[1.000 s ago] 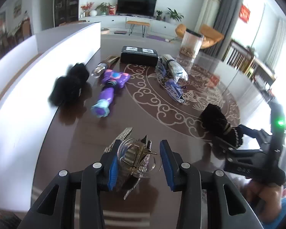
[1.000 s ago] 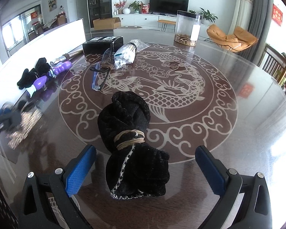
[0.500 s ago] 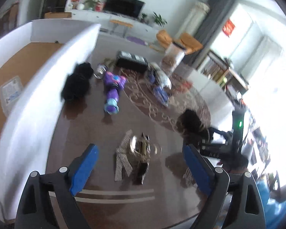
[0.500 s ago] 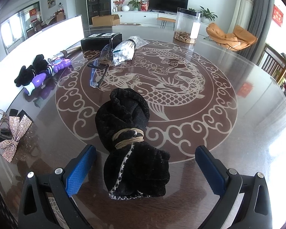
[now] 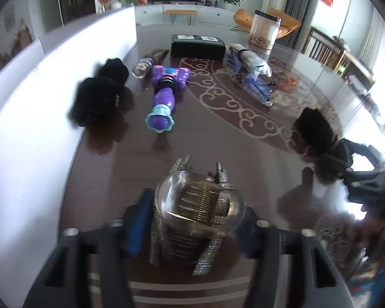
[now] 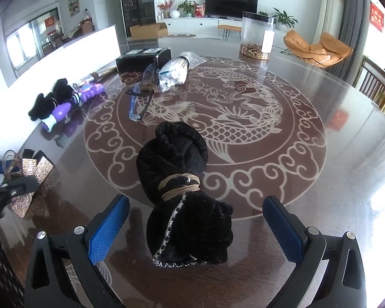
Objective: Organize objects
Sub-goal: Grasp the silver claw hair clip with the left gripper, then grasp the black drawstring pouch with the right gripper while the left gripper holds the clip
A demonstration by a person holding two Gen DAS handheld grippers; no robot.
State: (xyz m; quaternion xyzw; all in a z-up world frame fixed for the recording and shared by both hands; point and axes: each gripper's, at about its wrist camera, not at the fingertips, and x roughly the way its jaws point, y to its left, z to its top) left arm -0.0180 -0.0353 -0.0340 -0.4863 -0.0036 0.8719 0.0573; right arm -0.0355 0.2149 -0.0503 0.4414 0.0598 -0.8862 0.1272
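A glittery bow hair clip (image 5: 200, 205) with a clear ring and gold comb lies on the dark table between the blue pads of my left gripper (image 5: 192, 220). Its jaws are closing around the clip; the pads stand close beside it and no squeeze shows. The right wrist view shows the same clip (image 6: 36, 172) at the far left edge. My right gripper (image 6: 196, 225) stands wide open around a black plush bundle (image 6: 182, 179) tied with a tan band, touching nothing. That bundle (image 5: 313, 131) also shows at the right of the left wrist view.
Along the white panel (image 5: 25, 141) on the left lie a second black plush piece (image 5: 97, 100) and a purple toy wand (image 5: 164, 97). Farther back are a black box (image 5: 197, 46), blue glasses (image 6: 141, 100), a clear bag (image 6: 174, 74) and a clear jar (image 6: 256, 36).
Half a second ago the left gripper was raised and wide open above the clip; now it has dropped around the clip with jaws narrower. The right gripper and bundle stayed put.
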